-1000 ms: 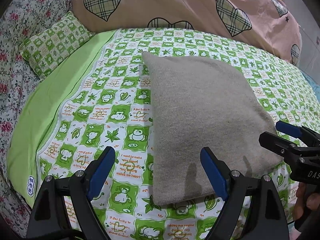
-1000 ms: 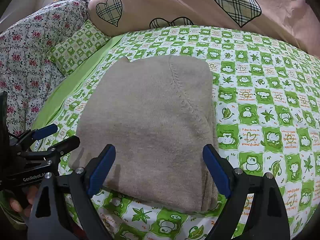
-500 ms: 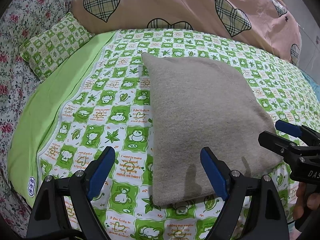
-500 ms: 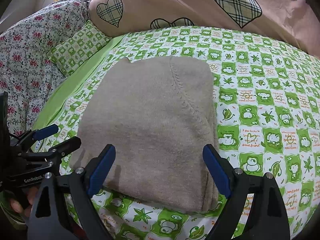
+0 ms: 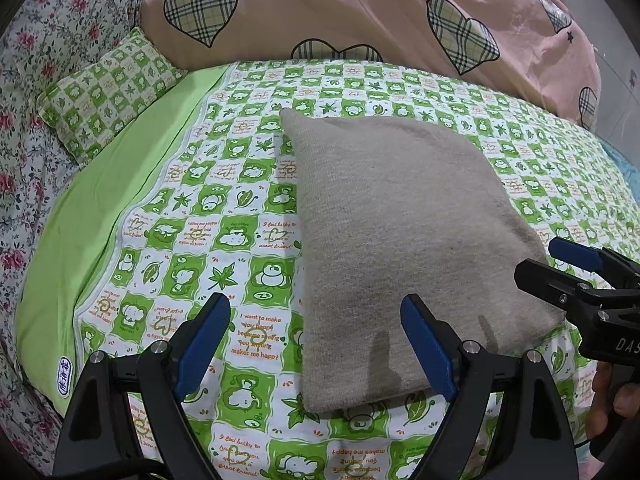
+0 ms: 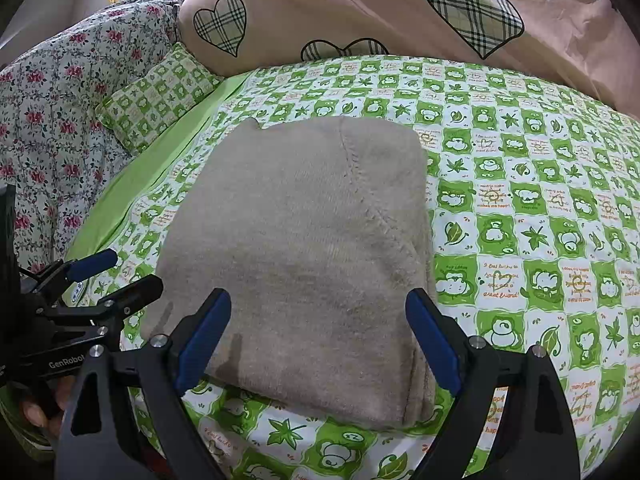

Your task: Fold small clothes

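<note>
On the bedsheet, sweater unmoved.

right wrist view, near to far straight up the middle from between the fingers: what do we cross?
Right gripper, jaws open → folded beige knit garment → green checked cartoon sheet → pink duvet with plaid hearts.

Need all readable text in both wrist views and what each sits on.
"I want to make you happy because seeing you smiling makes me happy": white square of the green checked bedsheet.
"GenRobot": body of the left gripper, cut off by a finger of the right gripper.
"DAS": body of the right gripper, cut off at the frame edge.
Oval label on the plain green border: blue characters, unreadable.
</note>
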The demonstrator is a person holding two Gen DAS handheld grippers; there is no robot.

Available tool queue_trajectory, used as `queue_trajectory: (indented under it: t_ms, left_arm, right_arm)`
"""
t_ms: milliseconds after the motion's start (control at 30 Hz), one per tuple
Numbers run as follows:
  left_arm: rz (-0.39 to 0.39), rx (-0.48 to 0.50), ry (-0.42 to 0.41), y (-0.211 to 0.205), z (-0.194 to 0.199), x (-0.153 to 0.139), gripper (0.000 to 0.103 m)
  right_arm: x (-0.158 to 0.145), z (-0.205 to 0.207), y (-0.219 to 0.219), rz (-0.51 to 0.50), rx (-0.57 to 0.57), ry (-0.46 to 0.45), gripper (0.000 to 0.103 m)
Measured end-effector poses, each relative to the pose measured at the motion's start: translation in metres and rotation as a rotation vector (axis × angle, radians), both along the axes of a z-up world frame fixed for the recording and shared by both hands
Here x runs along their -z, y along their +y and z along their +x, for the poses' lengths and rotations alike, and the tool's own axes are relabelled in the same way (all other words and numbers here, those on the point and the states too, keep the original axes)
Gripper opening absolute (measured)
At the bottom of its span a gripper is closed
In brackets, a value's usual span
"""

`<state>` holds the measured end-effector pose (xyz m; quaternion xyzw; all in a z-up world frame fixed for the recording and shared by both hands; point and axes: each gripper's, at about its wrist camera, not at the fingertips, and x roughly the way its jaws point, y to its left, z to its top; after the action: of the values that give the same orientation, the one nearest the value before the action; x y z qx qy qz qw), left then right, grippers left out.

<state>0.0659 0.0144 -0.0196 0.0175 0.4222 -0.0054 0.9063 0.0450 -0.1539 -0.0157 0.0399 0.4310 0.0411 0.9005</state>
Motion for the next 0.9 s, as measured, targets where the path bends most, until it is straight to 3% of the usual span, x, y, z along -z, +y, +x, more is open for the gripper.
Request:
queue_trajectory:
  t_ms: [900]
  left_arm:
    - [0.004, 0.007, -0.010, -0.003, 0.010, -0.006, 0.088]
  right_arm:
    - [-0.011, 0.013, 0.000, -0.011, -0.010, -0.013, 0.089]
